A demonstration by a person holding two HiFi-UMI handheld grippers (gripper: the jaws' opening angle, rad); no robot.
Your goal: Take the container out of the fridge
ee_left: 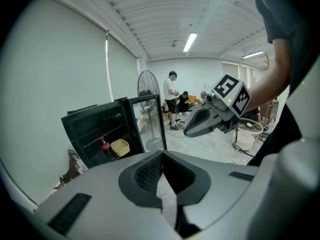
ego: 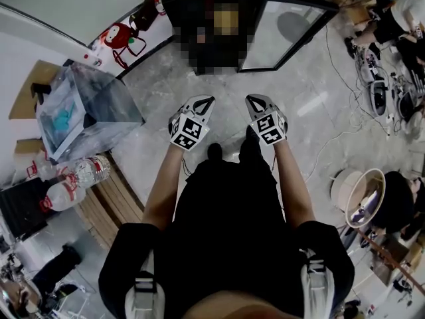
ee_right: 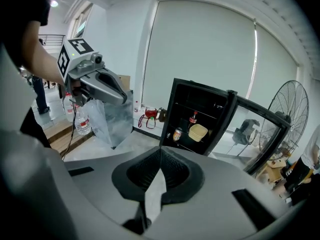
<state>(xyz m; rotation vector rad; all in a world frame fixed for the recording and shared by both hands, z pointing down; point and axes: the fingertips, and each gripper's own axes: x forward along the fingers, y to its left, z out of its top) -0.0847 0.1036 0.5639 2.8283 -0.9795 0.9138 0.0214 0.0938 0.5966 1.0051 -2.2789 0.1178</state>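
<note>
1. Pale marbled floor (ego: 305, 98) runs up to a white wall with drawn blinds. A small black fridge (ee_right: 200, 109) stands against it, at 12 o'clock from the person. Its glass door (ee_right: 260, 134) is swung wide toward 2 o'clock.
2. The container (ee_right: 198, 132), a cream tub, sits on a shelf inside the open fridge. A red-capped bottle (ee_right: 193, 118) is just behind it at 11 o'clock and a can (ee_right: 177, 134) is beside it at 9 o'clock.
3. The left gripper (ee_left: 161, 156) and right gripper (ee_right: 160, 151) both have their jaws closed tip to tip, with nothing between them. They are held level, side by side, aimed at 12 o'clock and well apart from the fridge. This looks like a ready stance before the reach, and the jaws would have to part first.
4. The fridge shelves and the tub can be read only in the two gripper views, not in the head view. The head view best shows how the grippers sit relative to each other, and a clear plastic bin (ego: 86, 108) at 9 o'clock. Only the left gripper view shows people (ee_left: 171, 99) across the room.
</note>
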